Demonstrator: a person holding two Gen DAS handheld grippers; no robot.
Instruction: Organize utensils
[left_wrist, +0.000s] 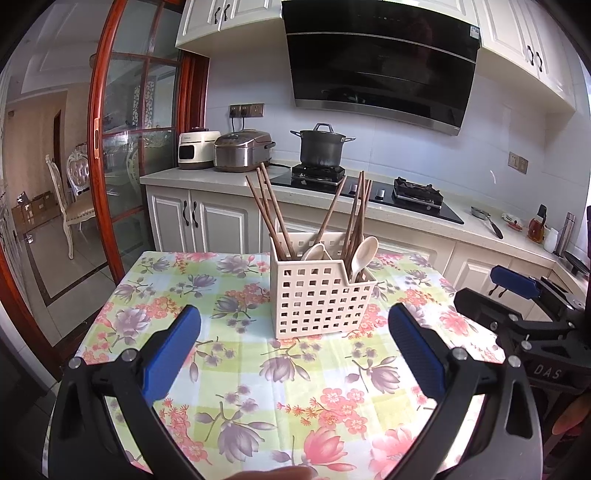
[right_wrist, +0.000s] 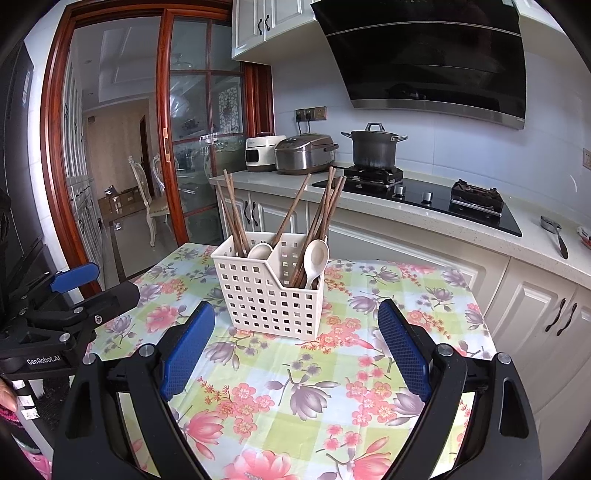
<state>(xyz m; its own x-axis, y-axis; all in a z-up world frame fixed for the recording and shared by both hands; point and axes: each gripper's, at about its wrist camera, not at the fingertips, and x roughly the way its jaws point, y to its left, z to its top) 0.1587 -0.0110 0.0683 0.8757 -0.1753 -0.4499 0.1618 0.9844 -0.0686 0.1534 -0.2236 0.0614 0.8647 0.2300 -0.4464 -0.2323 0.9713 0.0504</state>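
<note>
Hovering over floral-print tablecloth (left_wrist: 258, 387): left gripper (left_wrist: 294, 325), right gripper (right_wrist: 296, 319), blue-padded fingers spread wide, gripping nothing. Standing ahead: cream perforated plastic utensil caddy (left_wrist: 314, 299) holding brown wooden chopsticks (left_wrist: 271, 210), cream plastic spoons (left_wrist: 364, 253).

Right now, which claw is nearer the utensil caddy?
Too close to call. The left claw and the right claw both hover open, short of the utensil caddy, touching nothing.

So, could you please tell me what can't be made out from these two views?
- Lower ends of the chopsticks and spoons: both views, hidden inside the caddy.
- Contents of the pot: lid on.
- Whether the caddy's left compartment holds more: its wall blocks it.
- Table front edge: covered by the open left gripper and open right gripper.
</note>
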